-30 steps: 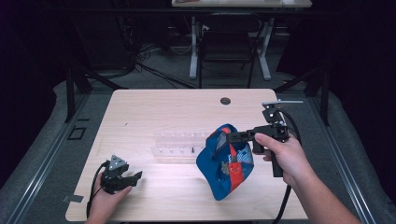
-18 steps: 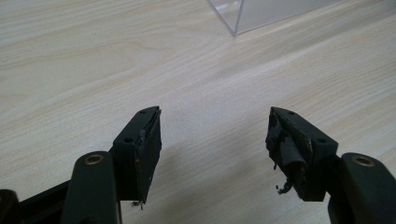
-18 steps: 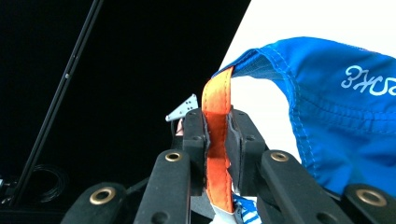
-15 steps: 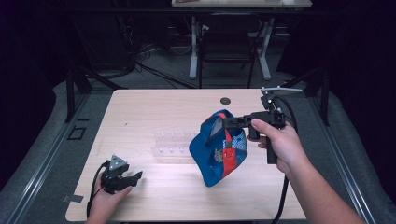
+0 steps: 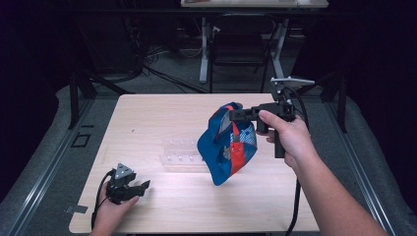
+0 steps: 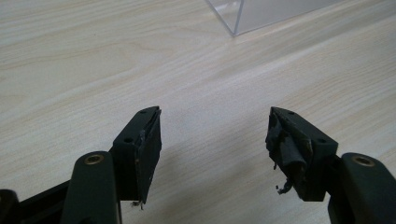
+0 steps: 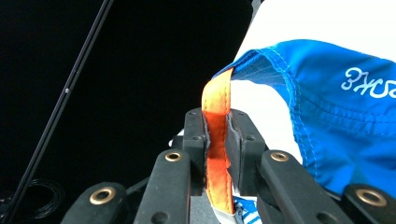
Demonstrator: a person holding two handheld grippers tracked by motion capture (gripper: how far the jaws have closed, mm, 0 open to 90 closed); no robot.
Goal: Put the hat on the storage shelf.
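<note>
Cap, blue and red: hangs above the counter middle, right gripper clenched on its orange strap so the crown dangles free. Left gripper: released, idle on the counter's near left corner, beside a clear box.

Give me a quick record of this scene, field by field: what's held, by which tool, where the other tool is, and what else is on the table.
held item: blue and red cap, hanging above the table
grip point: orange strap
right tool: shut on the strap
left tool: open, low over the table, nothing between its jaws
also on table: clear plastic box, beside the cap
</note>
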